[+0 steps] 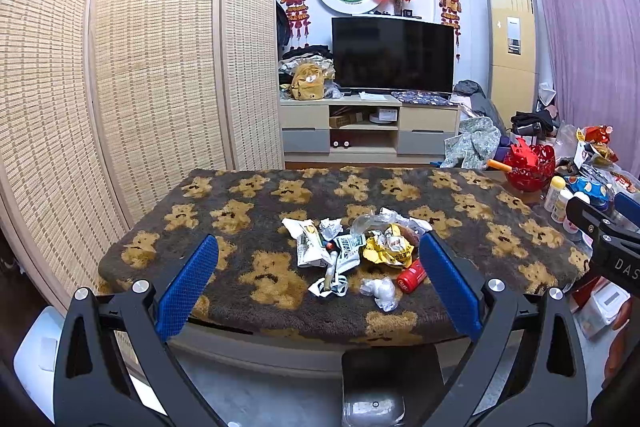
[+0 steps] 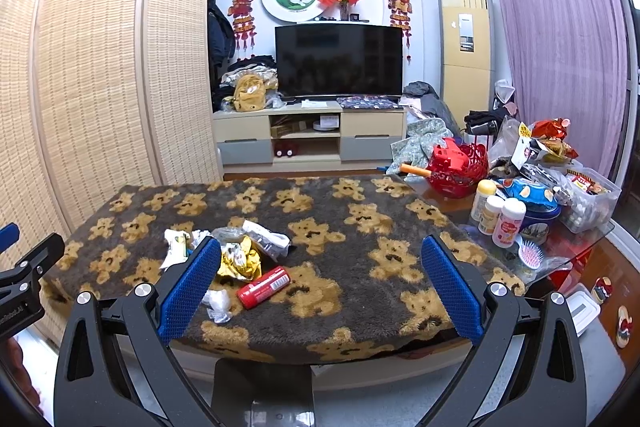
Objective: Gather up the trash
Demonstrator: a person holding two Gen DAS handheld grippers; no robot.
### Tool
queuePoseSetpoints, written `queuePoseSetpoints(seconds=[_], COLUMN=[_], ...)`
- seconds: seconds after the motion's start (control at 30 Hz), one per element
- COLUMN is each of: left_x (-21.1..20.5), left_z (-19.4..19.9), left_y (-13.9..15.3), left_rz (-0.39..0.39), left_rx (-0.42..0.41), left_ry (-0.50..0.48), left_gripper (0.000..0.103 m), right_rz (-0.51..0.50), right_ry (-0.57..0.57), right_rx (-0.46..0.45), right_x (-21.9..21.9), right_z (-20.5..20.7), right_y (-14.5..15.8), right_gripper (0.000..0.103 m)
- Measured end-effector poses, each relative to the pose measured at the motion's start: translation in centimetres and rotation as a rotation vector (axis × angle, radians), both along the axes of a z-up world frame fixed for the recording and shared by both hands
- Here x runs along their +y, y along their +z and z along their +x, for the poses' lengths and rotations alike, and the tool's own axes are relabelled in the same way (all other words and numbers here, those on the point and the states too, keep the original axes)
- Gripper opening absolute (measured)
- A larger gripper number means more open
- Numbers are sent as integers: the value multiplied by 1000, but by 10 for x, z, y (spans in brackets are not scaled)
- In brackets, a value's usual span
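Bear-print rug [image 2: 360, 227] lies bare right of the trash pile [image 1: 352, 247]; both grippers' jaws gape empty.

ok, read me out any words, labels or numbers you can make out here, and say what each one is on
"DAS": on the right hand-held gripper body, cut off at the frame edge.
"Robot.AI", partly cut off: on the left hand-held gripper body.
Print on the red can, yellow wrapper and bottles: too blurred.

"DAS" stands on the right gripper [image 1: 618, 227]; "nRobot.AI" on the left gripper [image 2: 20, 267].
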State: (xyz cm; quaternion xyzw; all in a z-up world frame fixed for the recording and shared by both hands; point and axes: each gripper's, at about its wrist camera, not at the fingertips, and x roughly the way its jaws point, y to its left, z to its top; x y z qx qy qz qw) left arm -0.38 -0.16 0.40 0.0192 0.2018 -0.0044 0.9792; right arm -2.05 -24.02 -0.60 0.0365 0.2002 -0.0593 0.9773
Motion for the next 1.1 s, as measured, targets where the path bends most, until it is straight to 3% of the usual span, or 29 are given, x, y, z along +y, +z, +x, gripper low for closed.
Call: queuePoseSetpoints(seconds=[1.1], left_x=[7], left_z=[2], left_y=[1], left_rz=[-4], left_rx=[-4], left_ry=[12], left_gripper=[95], right_rz=[8], right_ry=[0], right_rx=[-2], right_x=[0], right_z=[-1], right_y=[1], right_gripper=[100])
